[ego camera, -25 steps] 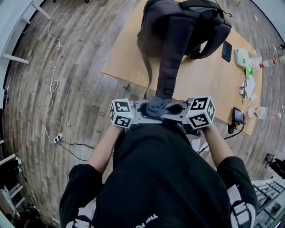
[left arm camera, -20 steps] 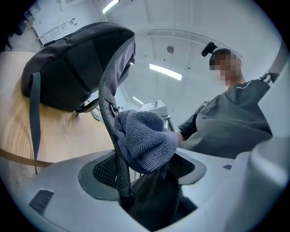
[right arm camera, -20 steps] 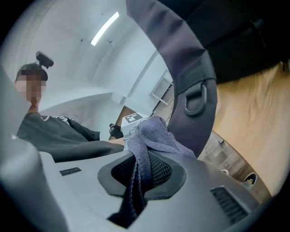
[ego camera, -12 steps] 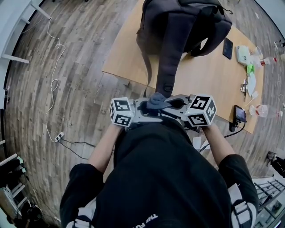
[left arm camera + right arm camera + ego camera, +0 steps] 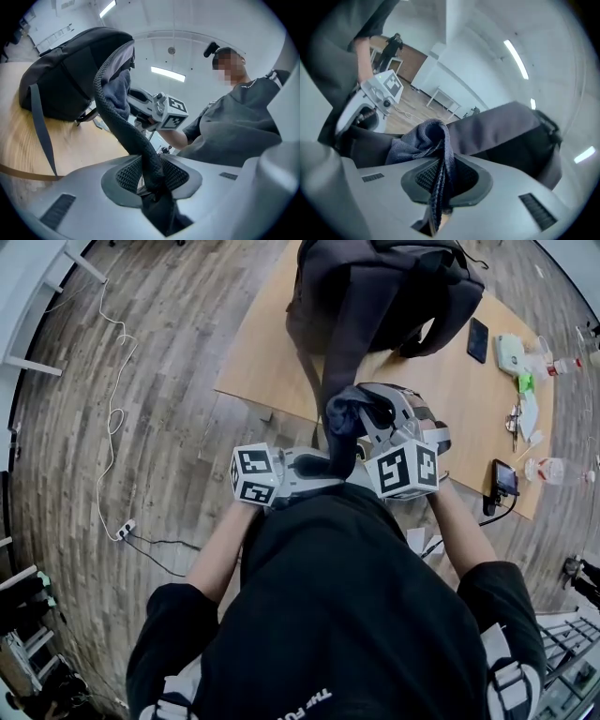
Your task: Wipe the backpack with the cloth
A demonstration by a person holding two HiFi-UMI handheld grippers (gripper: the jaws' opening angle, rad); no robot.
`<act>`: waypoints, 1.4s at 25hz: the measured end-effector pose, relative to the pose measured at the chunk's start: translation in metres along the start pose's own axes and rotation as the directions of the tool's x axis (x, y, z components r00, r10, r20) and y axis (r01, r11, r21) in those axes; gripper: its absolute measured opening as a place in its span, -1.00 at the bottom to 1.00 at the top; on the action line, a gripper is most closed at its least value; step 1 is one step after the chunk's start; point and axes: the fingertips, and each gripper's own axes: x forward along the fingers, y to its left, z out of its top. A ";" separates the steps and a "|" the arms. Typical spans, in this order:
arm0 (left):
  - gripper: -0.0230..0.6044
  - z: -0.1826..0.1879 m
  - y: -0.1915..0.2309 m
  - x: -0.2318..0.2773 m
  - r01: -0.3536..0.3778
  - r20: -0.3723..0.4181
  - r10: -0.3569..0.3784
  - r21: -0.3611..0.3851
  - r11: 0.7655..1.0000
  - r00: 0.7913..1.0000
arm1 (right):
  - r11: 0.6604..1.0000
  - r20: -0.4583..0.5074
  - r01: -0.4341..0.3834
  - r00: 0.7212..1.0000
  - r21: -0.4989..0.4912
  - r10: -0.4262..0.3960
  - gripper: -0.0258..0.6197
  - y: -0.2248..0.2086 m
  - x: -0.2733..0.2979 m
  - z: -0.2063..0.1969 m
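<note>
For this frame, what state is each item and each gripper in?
backpack: resting on the table.
strap: drawn out past the table edge, pinched in left gripper.
cloth: bunched, clamped in right gripper.
left gripper: jaws just closed onto the strap.
right gripper: shut on the cloth.

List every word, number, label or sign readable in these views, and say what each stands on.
"THE" plus cut-off letters: white print, upside down, on the person's black shirt.
Left marker cube and right marker cube: black-and-white square patterns, no letters.
Bottle on the table: label too small to read.
</note>
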 end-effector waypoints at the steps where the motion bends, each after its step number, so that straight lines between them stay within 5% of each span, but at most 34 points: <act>1: -0.54 0.000 -0.002 0.000 0.006 -0.003 -0.006 0.005 1.000 1.000 | 0.997 0.006 0.046 0.999 -0.059 -0.046 -0.77 -0.010 0.001 0.005; 6: -0.74 -0.001 -0.011 0.003 0.059 -0.016 -0.059 0.038 0.998 0.998 | 0.920 0.091 0.284 0.959 -0.269 -0.269 -0.77 -0.099 -0.001 0.040; 12: -0.78 -0.008 -0.018 0.010 0.097 -0.059 -0.095 0.025 0.995 0.994 | 0.757 0.189 0.562 0.827 -0.333 -0.530 -0.77 -0.214 -0.028 0.086; 16: -0.78 -0.010 -0.019 0.011 0.110 -0.074 -0.108 0.025 0.994 0.991 | 0.690 0.209 0.610 0.788 -0.388 -0.579 -0.77 -0.238 -0.027 0.099; 19: -0.78 -0.010 -0.020 0.010 0.117 -0.076 -0.115 0.026 0.993 0.990 | 0.682 0.207 0.617 0.782 -0.392 -0.588 -0.77 -0.245 -0.022 0.103; 23: -0.78 -0.010 -0.020 0.009 0.110 -0.072 -0.108 0.029 0.994 0.992 | 0.714 0.220 0.586 0.808 -0.384 -0.546 -0.78 -0.220 -0.018 0.097; 28: -0.78 -0.005 -0.017 0.004 0.101 -0.054 -0.098 0.043 0.994 0.994 | 0.863 0.181 0.421 0.906 -0.279 -0.384 -0.79 -0.165 -0.004 0.081; 31: -0.78 0.000 -0.018 0.000 0.099 -0.030 -0.098 0.047 0.994 0.995 | 0.972 0.110 0.160 0.984 -0.175 -0.142 -0.79 -0.099 0.007 0.058; 33: -0.71 0.004 -0.017 -0.004 0.095 -0.013 -0.094 0.049 0.994 0.995 | 0.993 0.068 -0.015 0.997 -0.120 0.024 -0.79 -0.050 0.011 0.038; 35: -0.59 0.007 -0.013 -0.008 0.077 0.000 -0.077 0.041 0.996 0.997 | 0.982 0.051 -0.186 0.981 -0.029 0.187 -0.79 -0.004 0.006 0.021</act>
